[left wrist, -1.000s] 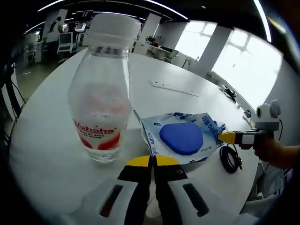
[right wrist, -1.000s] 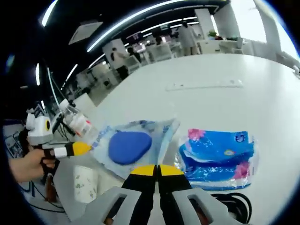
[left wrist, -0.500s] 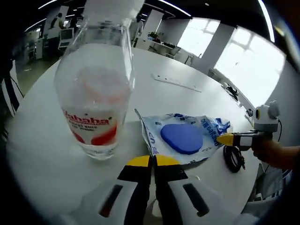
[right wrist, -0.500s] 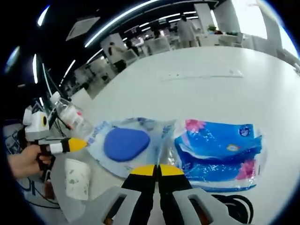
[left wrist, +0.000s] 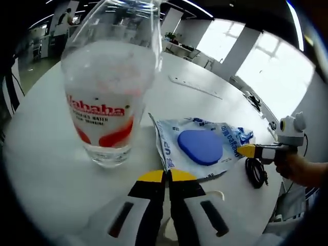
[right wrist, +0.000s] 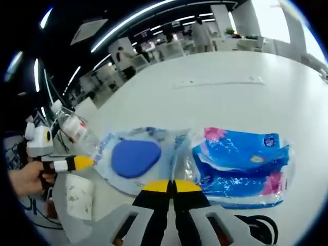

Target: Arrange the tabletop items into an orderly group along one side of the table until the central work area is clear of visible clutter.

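A clear water bottle (left wrist: pixel 110 92) with a red label stands upright on the white table (left wrist: pixel 46 169), close in front of my left gripper (left wrist: pixel 166 175), whose jaws are shut on nothing. To its right lies a clear bag with a blue pad (left wrist: pixel 200 147). My right gripper (left wrist: pixel 249 150) shows beyond the bag, held by a hand. In the right gripper view, my right gripper (right wrist: pixel 171 185) is shut and empty, just short of the blue pad bag (right wrist: pixel 136 157) and a blue tissue pack (right wrist: pixel 243 164). The left gripper (right wrist: pixel 77 163) sits at the left by the bottle (right wrist: pixel 74 128).
A paper cup (right wrist: pixel 79 196) stands near the table edge under the left gripper. A coiled black cable (left wrist: pixel 254 171) lies by the right gripper, also low in the right gripper view (right wrist: pixel 256 230). A white power strip (left wrist: pixel 195 87) lies farther back. Office desks and people fill the background.
The left gripper view has drawn closer to the bottle, which now looms larger. The right gripper view shifted slightly. The items on the table lie where they were.
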